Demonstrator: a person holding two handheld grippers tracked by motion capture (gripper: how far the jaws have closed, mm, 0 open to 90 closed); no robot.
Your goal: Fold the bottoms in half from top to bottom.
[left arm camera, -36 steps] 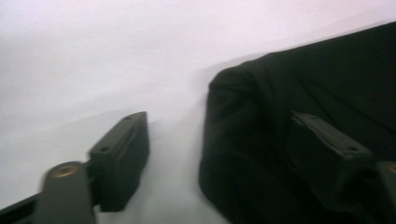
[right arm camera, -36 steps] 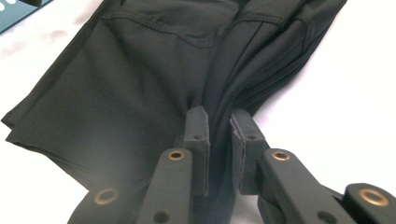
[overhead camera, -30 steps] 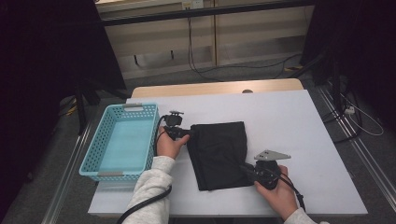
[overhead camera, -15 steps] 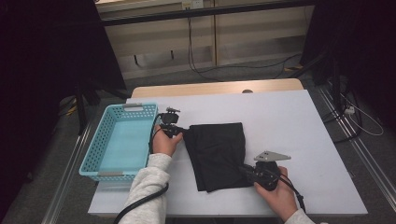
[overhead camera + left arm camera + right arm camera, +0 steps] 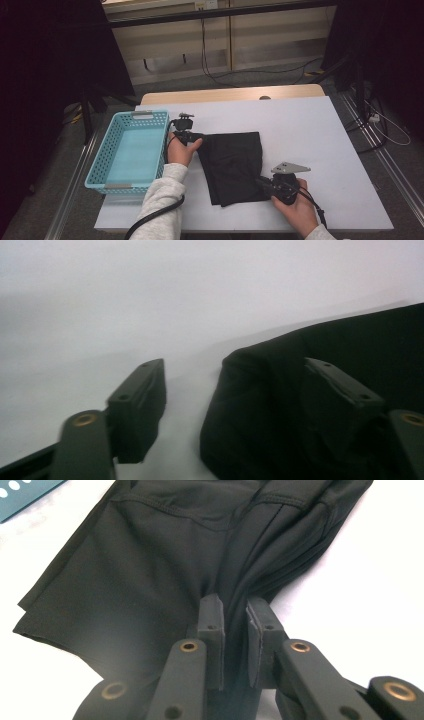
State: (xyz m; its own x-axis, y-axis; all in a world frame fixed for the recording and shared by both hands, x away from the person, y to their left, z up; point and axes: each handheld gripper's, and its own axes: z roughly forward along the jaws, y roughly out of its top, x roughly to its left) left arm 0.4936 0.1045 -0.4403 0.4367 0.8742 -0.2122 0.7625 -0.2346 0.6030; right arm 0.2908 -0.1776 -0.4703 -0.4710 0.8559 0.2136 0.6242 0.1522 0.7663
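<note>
High view, left tongs (image 5: 196,136) just spread at black cloth (image 5: 235,165) corner, right tongs (image 5: 264,182) pinching its edge

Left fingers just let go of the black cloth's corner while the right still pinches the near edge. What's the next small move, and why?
Probably re-grip with the left gripper: its fingers have just been opening and stand apart, one over the black cloth, nothing pinched. The right gripper is shut on the near edge. Closing on the far-left corner would let both hands lift the cloth toward the blue basket.
</note>
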